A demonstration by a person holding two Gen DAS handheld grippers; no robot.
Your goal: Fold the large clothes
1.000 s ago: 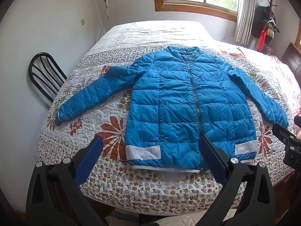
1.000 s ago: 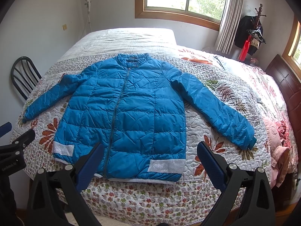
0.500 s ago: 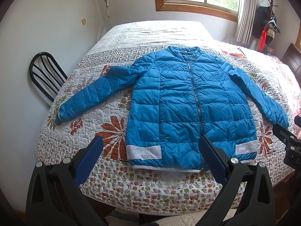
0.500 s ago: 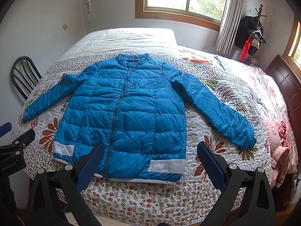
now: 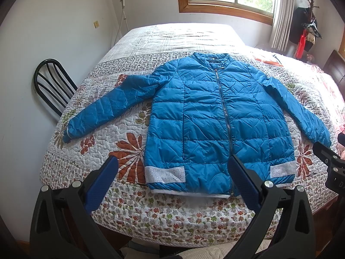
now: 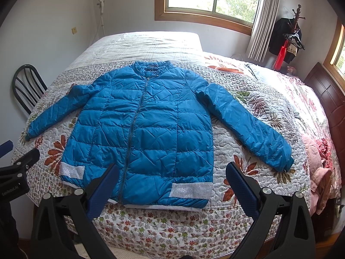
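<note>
A blue quilted jacket (image 5: 207,120) (image 6: 151,129) lies flat and zipped on the bed, front up, collar toward the window, both sleeves spread outward. Silver bands mark the hem at each side. My left gripper (image 5: 172,168) hovers open above the bed's near edge, in front of the hem's left half, holding nothing. Over the hem's right side my right gripper (image 6: 172,172) stands open and empty too. Each gripper shows at the edge of the other's view.
The bed (image 5: 151,211) wears a floral quilt. A black metal chair (image 5: 51,86) stands against the left wall. Pink bedding (image 6: 319,164) is bunched at the right near a dark headboard (image 6: 327,99). A coat rack (image 6: 291,36) stands by the window.
</note>
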